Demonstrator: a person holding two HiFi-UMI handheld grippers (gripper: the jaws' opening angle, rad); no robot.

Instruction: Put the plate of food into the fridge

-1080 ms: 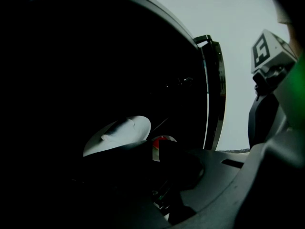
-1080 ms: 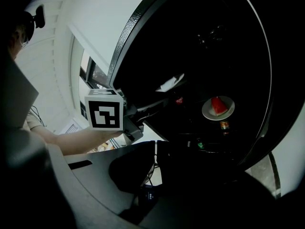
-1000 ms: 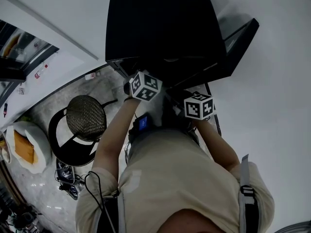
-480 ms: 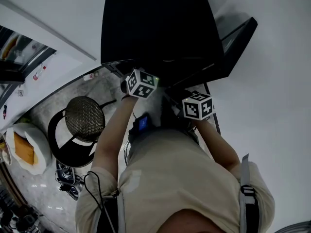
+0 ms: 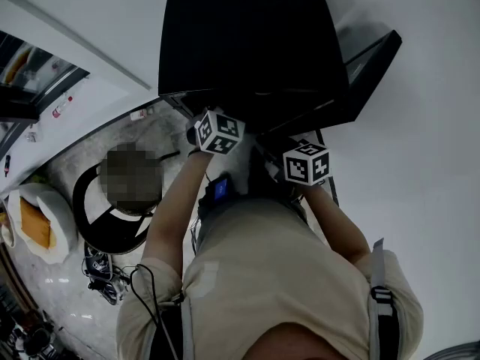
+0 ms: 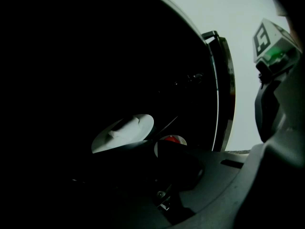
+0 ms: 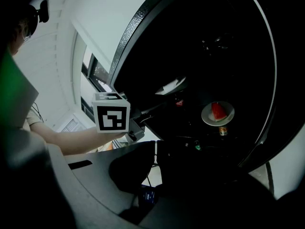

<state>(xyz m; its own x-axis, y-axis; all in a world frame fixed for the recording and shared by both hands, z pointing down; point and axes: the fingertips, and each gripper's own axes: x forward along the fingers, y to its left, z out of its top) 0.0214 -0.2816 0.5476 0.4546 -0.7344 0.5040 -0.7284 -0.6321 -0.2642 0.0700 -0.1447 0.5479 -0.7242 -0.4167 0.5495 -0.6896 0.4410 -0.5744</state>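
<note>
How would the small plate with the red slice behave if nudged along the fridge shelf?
The plate looks flat and smooth, so it would probably slide, not tip. The red slice seems loose on it and might shift.

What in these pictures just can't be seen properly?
Fridge inside: head view, hidden under its own black top.
Red food on the plate: right gripper view, too small to name.
Rest of what the Fridge holds: left gripper view, lost in darkness.
Chair seat: head view, blurred over.
</note>
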